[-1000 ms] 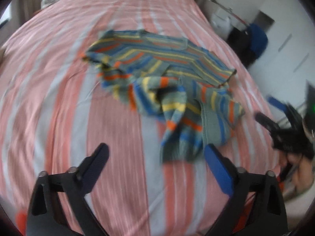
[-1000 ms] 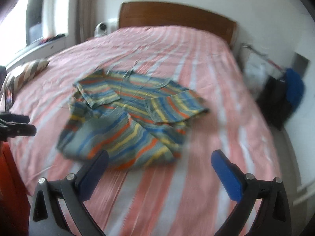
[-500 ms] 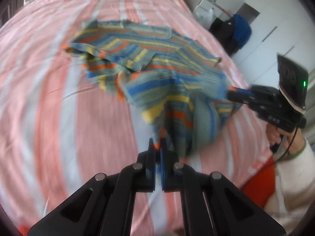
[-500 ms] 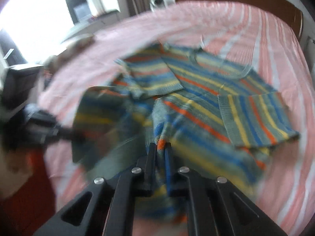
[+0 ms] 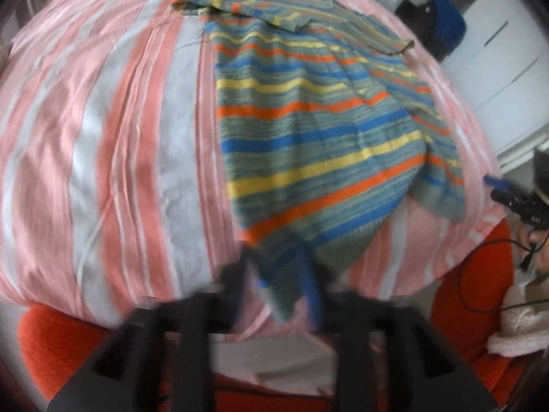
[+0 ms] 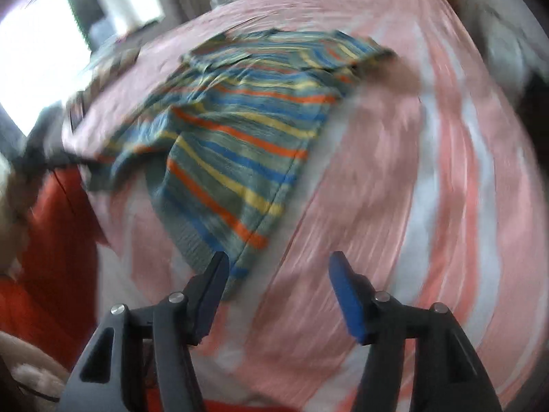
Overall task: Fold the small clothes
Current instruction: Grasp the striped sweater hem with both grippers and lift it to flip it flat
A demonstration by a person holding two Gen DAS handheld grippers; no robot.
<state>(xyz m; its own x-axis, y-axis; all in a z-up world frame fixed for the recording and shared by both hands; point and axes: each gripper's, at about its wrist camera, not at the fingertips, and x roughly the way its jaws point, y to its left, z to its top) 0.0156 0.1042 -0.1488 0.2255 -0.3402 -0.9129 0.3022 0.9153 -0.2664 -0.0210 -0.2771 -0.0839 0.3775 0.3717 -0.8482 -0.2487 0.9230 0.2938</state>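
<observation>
- The bed (image 5: 113, 158), covered in a pink-and-white striped sheet, carries everything.
- The striped knit sweater (image 5: 308, 137) lies spread flat on it, hem toward the near edge, collar end farthest away.
- The left tool (image 5: 274, 271) hangs over the sweater's near left hem corner; its jaws have just been opening, half parted, the blurred corner between them, though whether the pads press it I cannot tell.
- The right tool (image 6: 278, 274) has just been opening too: jaws apart, nothing gripped, the sweater's near right corner just beside its left finger.
</observation>
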